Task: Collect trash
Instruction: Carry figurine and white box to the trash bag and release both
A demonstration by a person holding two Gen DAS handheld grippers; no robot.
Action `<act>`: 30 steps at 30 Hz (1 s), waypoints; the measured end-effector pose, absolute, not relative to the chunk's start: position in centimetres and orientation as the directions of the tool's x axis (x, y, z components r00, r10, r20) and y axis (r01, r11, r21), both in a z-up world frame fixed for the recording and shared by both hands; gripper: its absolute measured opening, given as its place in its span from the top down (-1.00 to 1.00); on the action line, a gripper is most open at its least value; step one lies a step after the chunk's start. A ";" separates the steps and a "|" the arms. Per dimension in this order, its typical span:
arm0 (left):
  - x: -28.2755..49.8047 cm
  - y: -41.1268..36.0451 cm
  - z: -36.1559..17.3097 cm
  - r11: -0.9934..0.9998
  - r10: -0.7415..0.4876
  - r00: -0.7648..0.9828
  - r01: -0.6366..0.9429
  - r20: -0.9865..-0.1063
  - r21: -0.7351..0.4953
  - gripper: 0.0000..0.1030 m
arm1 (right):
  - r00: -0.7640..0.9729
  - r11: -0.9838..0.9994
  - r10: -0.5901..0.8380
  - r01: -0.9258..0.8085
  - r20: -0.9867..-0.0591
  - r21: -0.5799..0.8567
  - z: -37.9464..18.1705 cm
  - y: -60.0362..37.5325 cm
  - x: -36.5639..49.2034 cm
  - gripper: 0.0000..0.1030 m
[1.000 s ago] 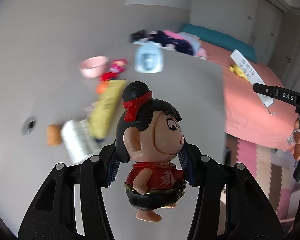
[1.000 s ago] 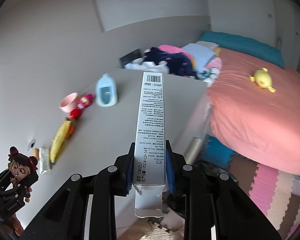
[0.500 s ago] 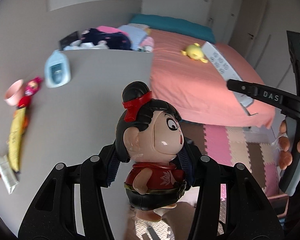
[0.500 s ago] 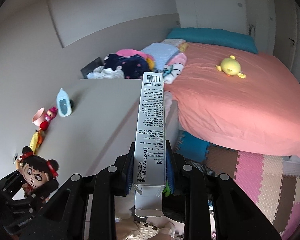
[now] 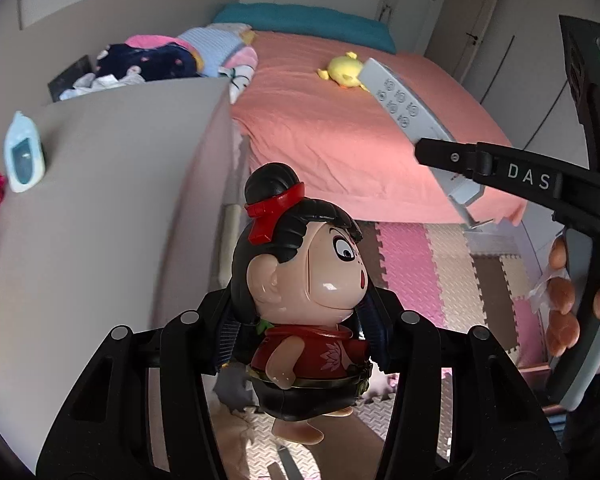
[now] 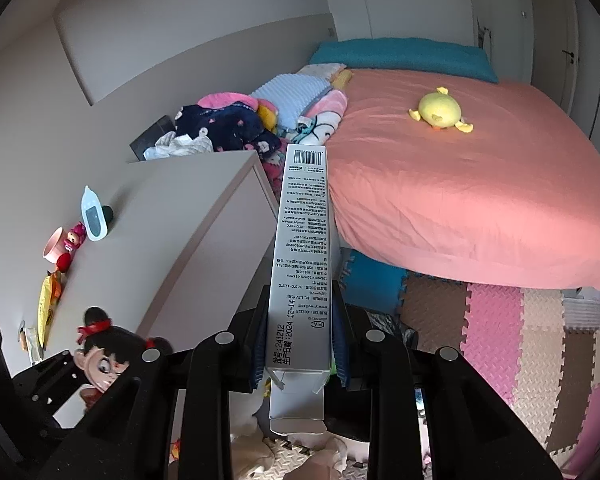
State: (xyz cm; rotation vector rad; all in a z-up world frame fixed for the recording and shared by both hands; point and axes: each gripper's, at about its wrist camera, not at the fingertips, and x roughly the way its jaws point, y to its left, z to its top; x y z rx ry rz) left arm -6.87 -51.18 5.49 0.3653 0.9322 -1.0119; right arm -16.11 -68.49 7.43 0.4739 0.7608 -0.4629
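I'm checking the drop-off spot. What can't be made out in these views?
- Floor under the grippers: right wrist view, hidden by the silver box; no bin shows.
- Left wrist view: figurine blocks it.
- Desk items at left edge: cut off, blurred.

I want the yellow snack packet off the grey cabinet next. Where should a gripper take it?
Probably across its narrow width near the middle, coming from above: the yellow snack packet lies flat and long on the grey cabinet, with small items crowding both ends, so its long sides look freest.
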 end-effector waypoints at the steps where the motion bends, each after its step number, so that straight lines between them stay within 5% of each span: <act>1: -7.2 -51.8 5.3 0.505 -0.549 0.196 0.853 -0.813 -0.135 -0.01 | 0.626 0.794 -0.218 0.560 -0.749 0.238 7.1 -68.7 -15.9 0.39; 2: -7.2 -52.3 5.0 0.502 -0.529 0.199 0.857 -0.825 -0.114 -0.21 | 0.617 0.789 -0.226 0.570 -0.754 0.231 7.0 -68.8 -16.0 0.23; 3: -7.4 -52.8 4.9 0.518 -0.504 0.240 0.853 -0.830 -0.068 -0.91 | 0.606 0.774 -0.256 0.595 -0.753 0.216 7.0 -69.1 -16.1 -0.33; 4: -7.5 -52.8 5.1 0.532 -0.507 0.275 0.845 -0.817 -0.046 -0.88 | 0.609 0.762 -0.288 0.613 -0.739 0.208 7.1 -69.1 -16.4 -0.61; 8: -7.1 -52.5 5.6 0.514 -0.567 0.208 0.846 -0.797 -0.144 -0.88 | 0.617 0.760 -0.291 0.613 -0.732 0.215 7.1 -69.4 -16.6 -0.61; 30: -4.2 -46.2 6.5 0.586 -0.562 0.258 0.794 -0.786 -0.159 -0.88 | 0.645 0.809 -0.260 0.552 -0.719 0.202 8.6 -64.0 -14.1 -0.61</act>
